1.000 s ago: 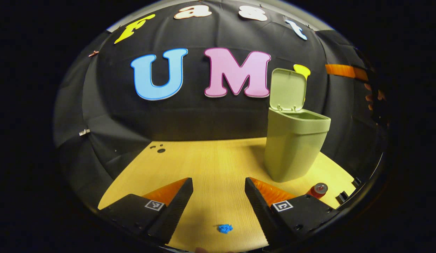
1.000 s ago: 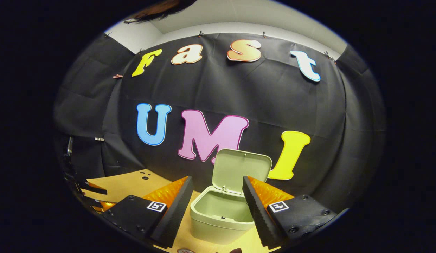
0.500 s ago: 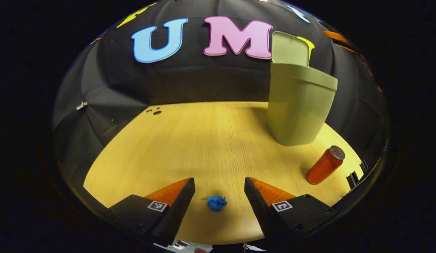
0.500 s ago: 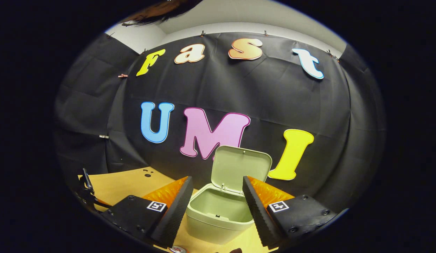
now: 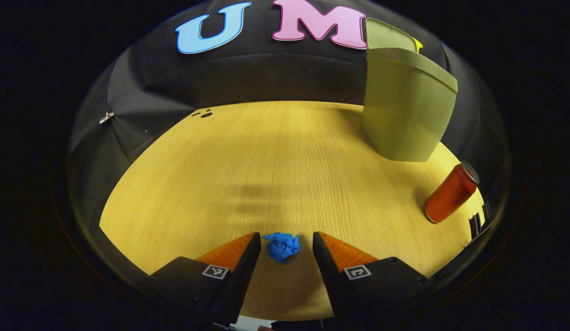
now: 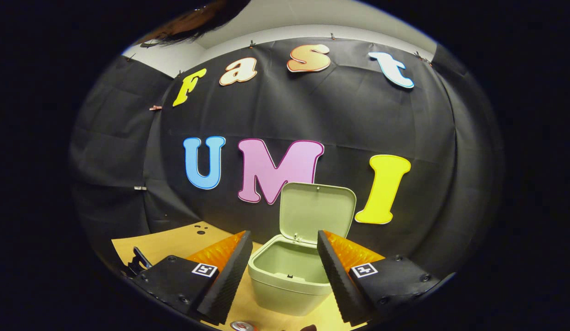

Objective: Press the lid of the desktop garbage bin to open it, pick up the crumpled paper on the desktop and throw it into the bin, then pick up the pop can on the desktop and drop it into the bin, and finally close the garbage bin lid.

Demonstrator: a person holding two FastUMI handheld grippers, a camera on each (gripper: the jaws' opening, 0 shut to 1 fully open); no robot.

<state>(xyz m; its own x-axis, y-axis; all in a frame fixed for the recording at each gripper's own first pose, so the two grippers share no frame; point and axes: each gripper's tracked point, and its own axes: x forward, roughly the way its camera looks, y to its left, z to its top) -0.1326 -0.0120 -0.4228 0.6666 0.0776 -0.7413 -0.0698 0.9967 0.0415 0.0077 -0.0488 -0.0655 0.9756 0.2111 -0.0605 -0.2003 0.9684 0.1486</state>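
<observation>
Where the left gripper view is consulted, the left gripper (image 5: 282,246) is seen low over the surface (image 5: 266,161) with its jaws spread and the crumpled paper (image 5: 282,246), a blue wad, lying between the fingertips; contact between the fingers and the paper cannot be confirmed. The pop can (image 5: 451,192), red-orange, is shown standing on the surface at the right of that view, near the garbage bin (image 5: 407,115) and apart from it. Only the outer wall of the bin is presented there, and the raised lid (image 5: 388,39) is cut off at the top edge.

From the right gripper view, the interior of the bin (image 6: 289,276) is visible, with its lid (image 6: 317,211) tilted back and standing open. The right gripper (image 6: 282,262) is held above and in front of the bin, released, with nothing between its fingers. A round can top (image 6: 242,326) is cut off at the bottom edge of this view.

The surface is of light wood grain, with small dark holes (image 5: 203,114) near its far left corner. Black cloth forms the booth wall (image 6: 358,128), and a pale room wall (image 6: 312,18) is visible above it.
</observation>
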